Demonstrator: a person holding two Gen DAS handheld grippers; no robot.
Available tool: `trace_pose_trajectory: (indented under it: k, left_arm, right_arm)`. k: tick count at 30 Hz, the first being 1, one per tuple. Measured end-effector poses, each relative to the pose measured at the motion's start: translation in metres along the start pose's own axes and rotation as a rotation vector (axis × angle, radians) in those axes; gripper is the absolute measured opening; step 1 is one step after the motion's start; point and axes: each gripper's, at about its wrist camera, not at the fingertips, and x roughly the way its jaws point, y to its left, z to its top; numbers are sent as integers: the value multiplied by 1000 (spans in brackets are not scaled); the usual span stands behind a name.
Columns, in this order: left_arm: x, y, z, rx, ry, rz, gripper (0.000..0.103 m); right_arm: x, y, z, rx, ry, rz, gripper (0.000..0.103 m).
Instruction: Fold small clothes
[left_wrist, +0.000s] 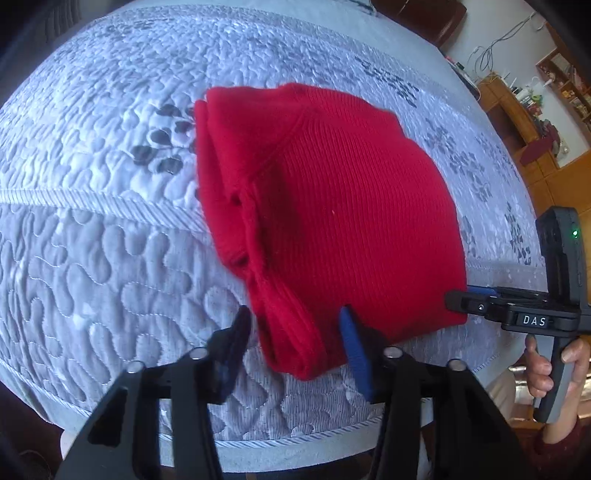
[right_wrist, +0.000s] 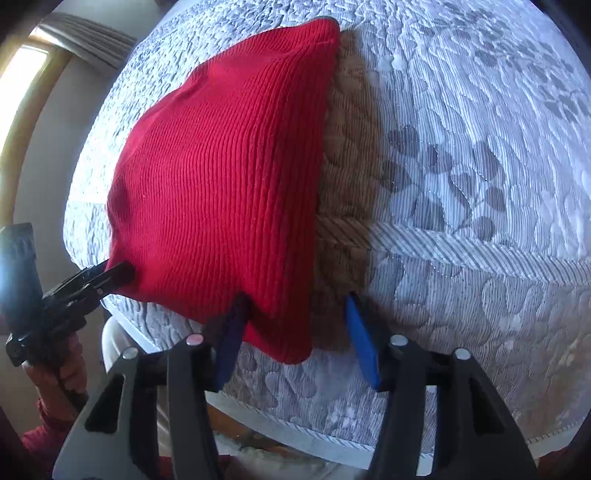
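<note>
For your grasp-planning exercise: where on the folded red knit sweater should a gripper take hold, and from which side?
Grip the red knit sweater at its near bottom edge, coming in low from the mattress edge: there the stacked layers hang just past the quilted surface, so fingers could close on every layer.

sweater (left_wrist: 332, 221): lies folded on the quilt (left_wrist: 92, 240)
left gripper (left_wrist: 295, 336): at its near-left corner
right gripper (right_wrist: 295, 321): at its near-right corner

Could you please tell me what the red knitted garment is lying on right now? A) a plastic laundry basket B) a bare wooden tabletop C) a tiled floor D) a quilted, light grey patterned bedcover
D: the folded red knitted garment rests on the quilted bedcover, whose stitched light grey pattern shows all around it in both wrist views.
</note>
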Motion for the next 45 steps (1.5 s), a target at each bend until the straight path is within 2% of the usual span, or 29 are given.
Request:
trace_pose_trajectory:
  k: [1,3,5,9,15,18,19,21,22,26,30,33,36,39,45]
  left_arm:
    - [3,-2,-1,-1,11,-1,30]
    - [4,-5,-4,4,3,14,22]
    - [0,-9,-6,27,-7,28,16]
    - [1,-3,-9,36,5,26,15]
    - [17,0,-10,25,23,19,15]
    - [14,0,-9,26,24,13,18]
    - [12,0,-8,20,27,10,22]
    - [5,3,-3,0,25,2,41]
    - [1,3,2,-9,14,-4,53]
    - [-10,9,24,-29,-31,11,69]
    - [-4,28,46,-101,-24,17,70]
    - [6,46,58,-166,1,-13,70]
    - [13,58,68,-213,15,-77,72]
    - [18,62,76,-223,24,-115,75]
    - [33,58,96,-199,40,-121,76]
  right_arm:
    - [2,0,-1,9,13,31,24]
    - [1,2,-1,11,8,39,17]
    - [-8,6,-3,-10,-11,48,15]
    - [-22,0,-9,-19,-32,69,13]
    - [7,-3,-11,-39,9,-3,14]
    - [4,4,-11,-60,9,-19,16]
    - [1,6,-10,-60,7,-19,21]
    - [-11,7,-9,-58,-9,-17,30]
    - [-18,9,-7,-63,-27,-23,31]
    - [-41,10,8,-63,-91,-44,37]
    - [-50,12,34,-71,-141,-102,48]
    - [-49,10,52,-70,-143,-76,54]
    - [-35,15,67,-72,-122,-62,60]
    - [-24,13,80,-71,-93,-52,60]
    - [-1,9,91,-50,-47,1,61]
